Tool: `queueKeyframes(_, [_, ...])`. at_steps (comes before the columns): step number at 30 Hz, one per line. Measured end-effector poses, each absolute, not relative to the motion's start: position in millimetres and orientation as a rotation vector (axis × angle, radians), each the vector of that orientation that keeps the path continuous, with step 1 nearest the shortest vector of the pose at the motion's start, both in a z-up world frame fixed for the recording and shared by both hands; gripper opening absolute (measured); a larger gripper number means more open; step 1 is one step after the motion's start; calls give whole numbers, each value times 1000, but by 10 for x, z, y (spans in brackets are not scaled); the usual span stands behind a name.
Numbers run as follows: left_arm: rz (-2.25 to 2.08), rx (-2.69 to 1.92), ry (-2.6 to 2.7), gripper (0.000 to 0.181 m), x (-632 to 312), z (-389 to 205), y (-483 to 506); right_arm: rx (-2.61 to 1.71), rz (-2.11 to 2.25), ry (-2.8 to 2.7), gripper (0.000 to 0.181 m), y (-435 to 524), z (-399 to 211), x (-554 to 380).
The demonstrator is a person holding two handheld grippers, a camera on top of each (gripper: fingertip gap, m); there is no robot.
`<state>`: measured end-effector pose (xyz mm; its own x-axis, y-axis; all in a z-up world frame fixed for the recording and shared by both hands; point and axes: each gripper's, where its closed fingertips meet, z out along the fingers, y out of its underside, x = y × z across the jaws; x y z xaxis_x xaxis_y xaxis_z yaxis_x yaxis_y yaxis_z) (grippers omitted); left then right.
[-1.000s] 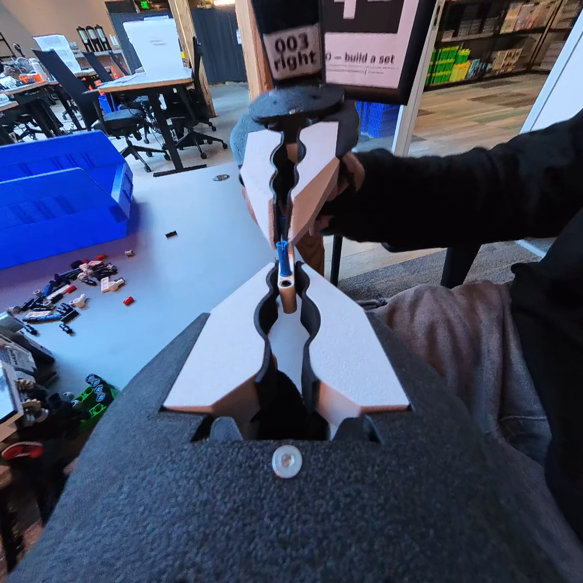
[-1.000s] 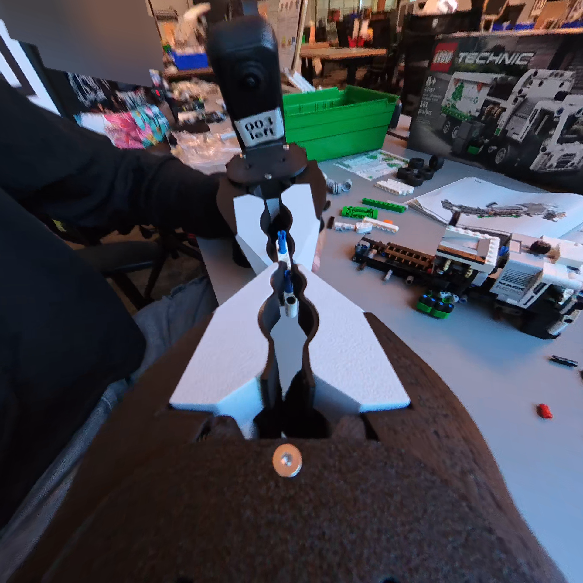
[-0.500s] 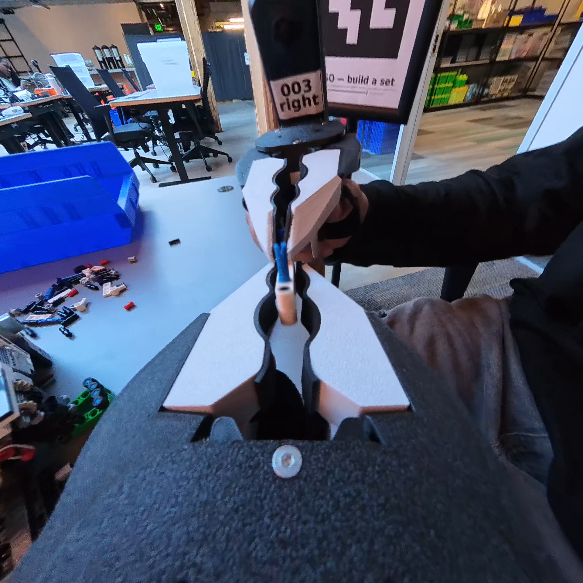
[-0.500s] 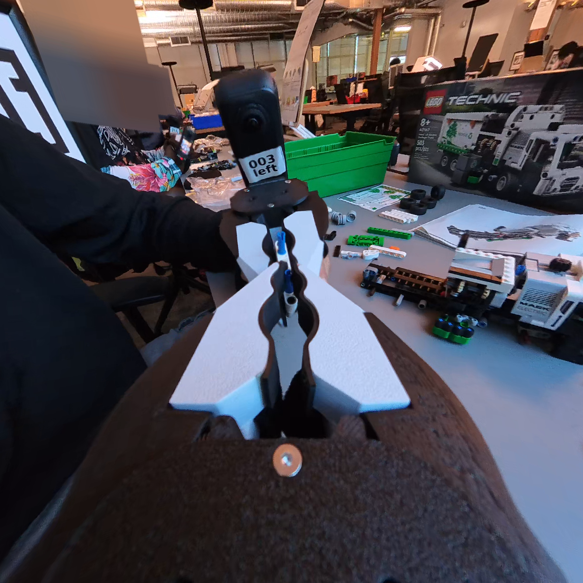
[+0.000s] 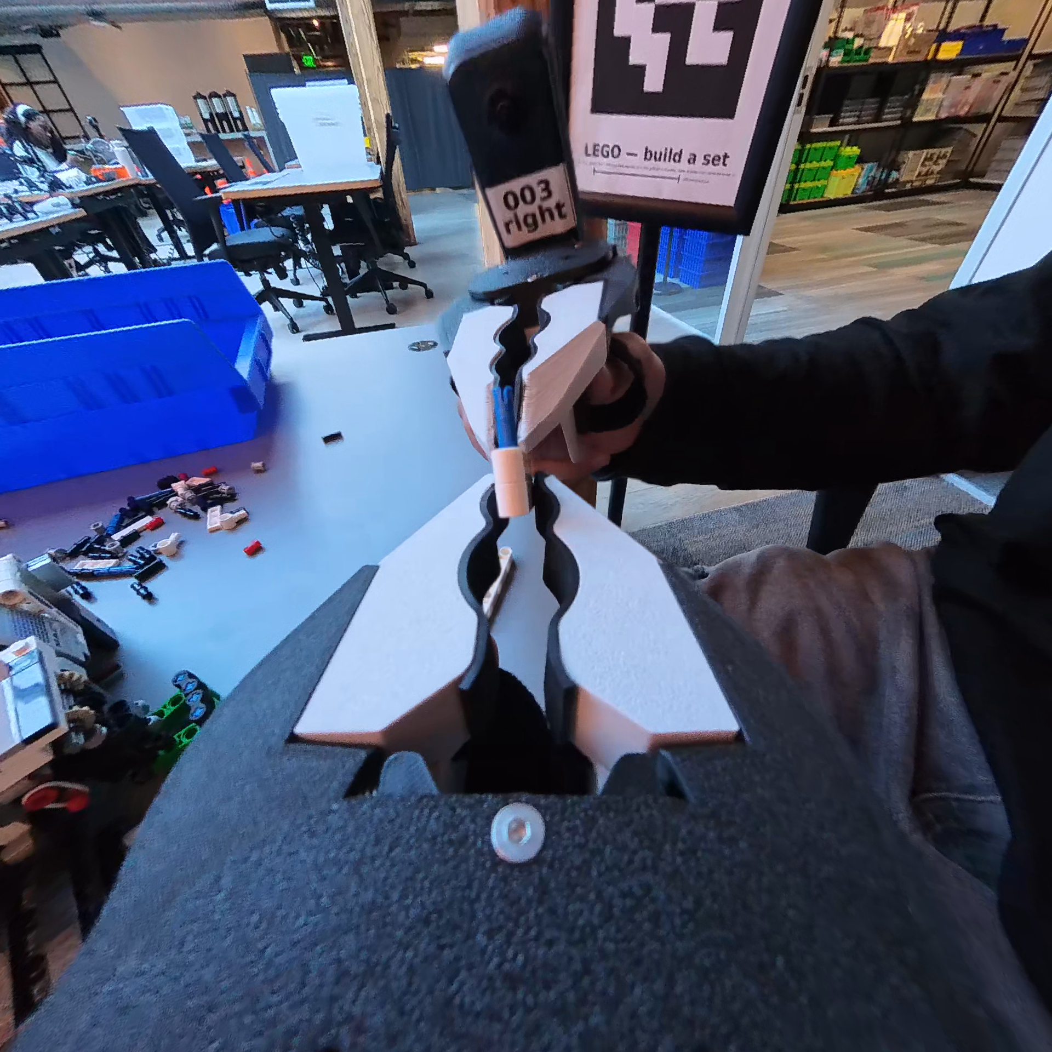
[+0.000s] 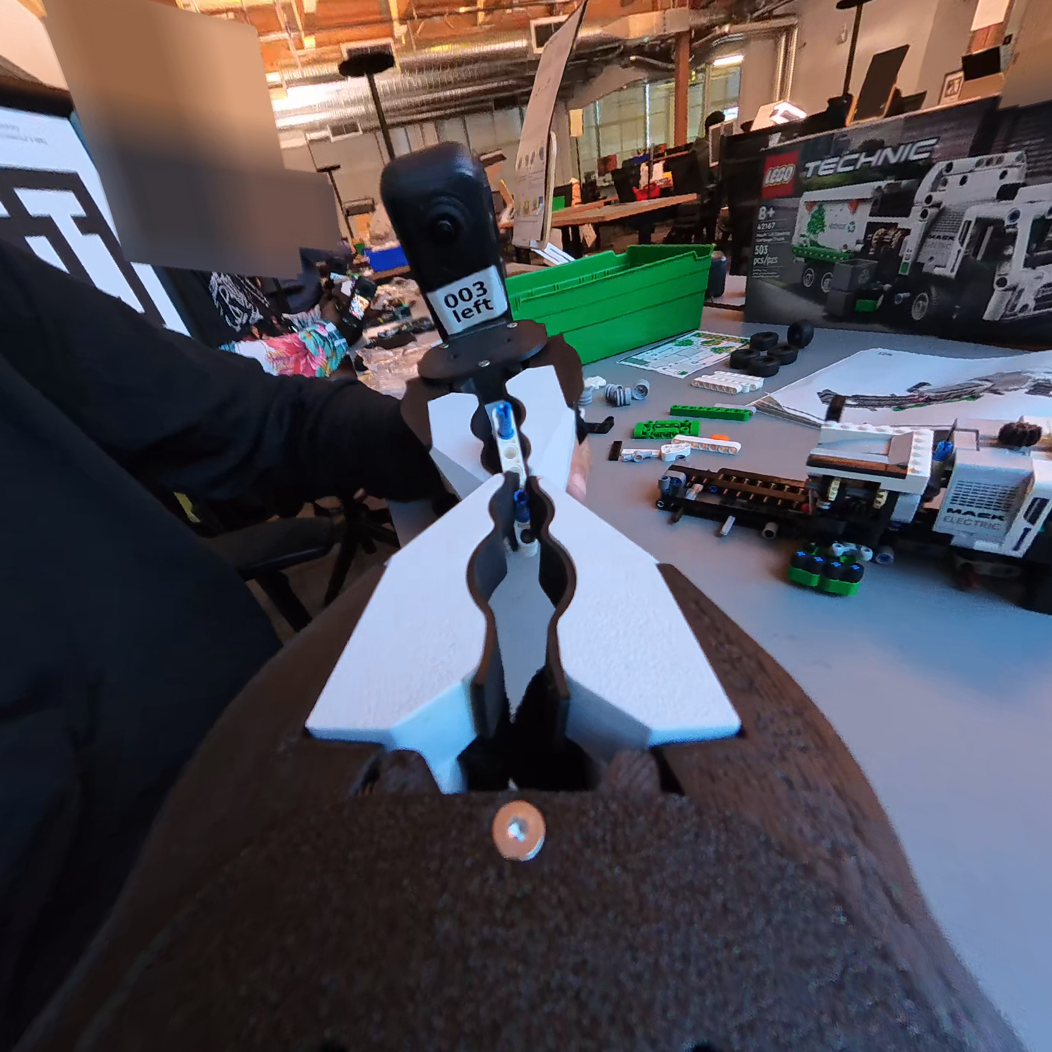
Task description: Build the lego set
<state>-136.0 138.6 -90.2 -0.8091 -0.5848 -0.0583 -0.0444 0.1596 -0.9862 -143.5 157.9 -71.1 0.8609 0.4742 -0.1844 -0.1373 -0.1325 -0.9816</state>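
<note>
My left gripper (image 5: 515,492) and right gripper (image 6: 515,484) meet tip to tip in the air, off the table's (image 5: 353,398) edge and above a person's lap. The right gripper is shut on a small white connector (image 6: 522,535) with a blue pin (image 6: 518,495) at its tips. In the right wrist view the left gripper (image 6: 515,472) is shut on a thin white beam with holes (image 6: 509,450), with a second blue pin (image 6: 501,410) at the beam's far end. In the left wrist view a white end (image 5: 506,484) bridges both sets of tips. A thin white beam (image 5: 498,586) lies deeper between the left fingers.
A partly built white truck (image 6: 911,484) stands on the table with a green and black block (image 6: 825,572) in front of it. Behind are an open booklet (image 6: 911,387), black tyres (image 6: 768,350), a green bin (image 6: 615,296) and the set's box (image 6: 911,227). Blue bins (image 5: 125,364) and loose parts (image 5: 142,529) lie on the other side. Both grippers' tips are close together, under 4 cm apart. The partly built white truck (image 6: 911,484) is about 20 cm from both grippers' fingertips. It is also in sight in the left wrist view (image 5: 40,658).
Both grippers have tilted up and stayed tip to tip. The white part at my left fingertips now sits farther out against the right gripper's tips. A thin beam now shows deeper between the left fingers.
</note>
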Motion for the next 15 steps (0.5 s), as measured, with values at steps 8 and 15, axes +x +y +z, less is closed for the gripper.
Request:
queueKeyframes(8, [-1832,-653,1919,7,-1361,-726,1488,-1556,650,-155,3,1593,-665,-1371])
queueKeyframes(15, [-1971,-735,1910,6,-1365,-667,1537,-1473,720,-97,3,1625,-630,-1379])
